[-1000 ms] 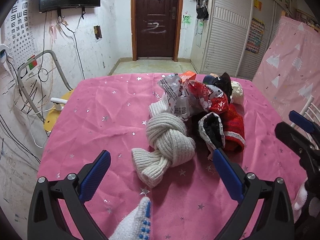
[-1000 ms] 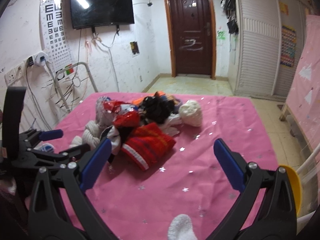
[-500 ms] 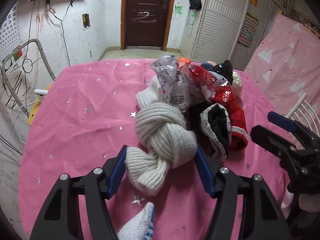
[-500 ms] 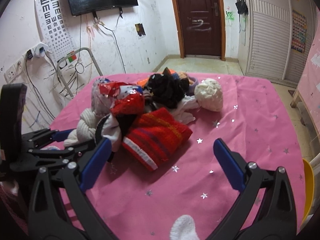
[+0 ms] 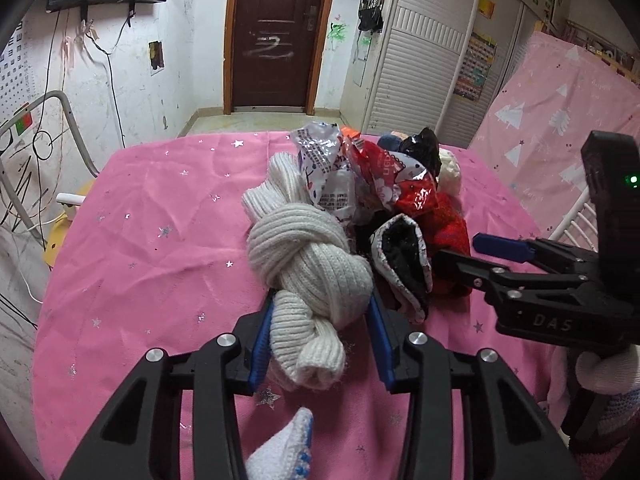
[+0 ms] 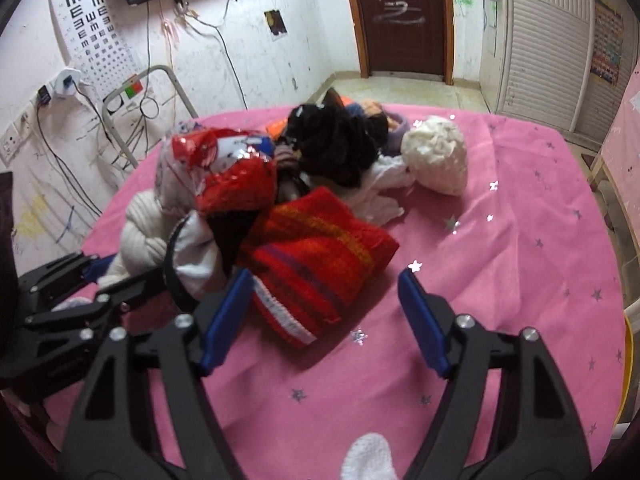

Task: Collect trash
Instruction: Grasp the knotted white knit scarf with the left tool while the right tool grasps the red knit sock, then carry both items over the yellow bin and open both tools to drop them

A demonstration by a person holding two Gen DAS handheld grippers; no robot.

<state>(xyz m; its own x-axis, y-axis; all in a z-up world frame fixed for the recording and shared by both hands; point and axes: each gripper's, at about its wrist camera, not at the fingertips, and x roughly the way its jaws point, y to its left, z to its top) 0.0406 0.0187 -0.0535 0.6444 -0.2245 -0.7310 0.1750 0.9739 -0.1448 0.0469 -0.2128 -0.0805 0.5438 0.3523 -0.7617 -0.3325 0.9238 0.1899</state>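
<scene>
A pile lies on the pink star-print tablecloth (image 5: 152,240). It holds a knotted cream knit scarf (image 5: 308,264), a silver and red foil snack wrapper (image 5: 360,176), a red striped knit piece (image 6: 316,264), black fabric (image 6: 336,148) and a cream ball (image 6: 438,156). My left gripper (image 5: 320,332) has its blue pads pressed on both sides of the scarf's near end. My right gripper (image 6: 326,312) is open, with its left pad beside the red knit piece. The wrapper also shows in the right wrist view (image 6: 224,172).
The pink tablecloth (image 6: 520,280) stretches to the right of the pile. A white metal frame (image 5: 60,128) and a yellow object (image 5: 60,236) stand past the table's left edge. A pink panel (image 5: 560,120) leans at the right. A door (image 5: 276,36) is at the back.
My left gripper moved forward and closed on the near end of the cream scarf. My right gripper moved closer to the red knit piece and narrowed, still open.
</scene>
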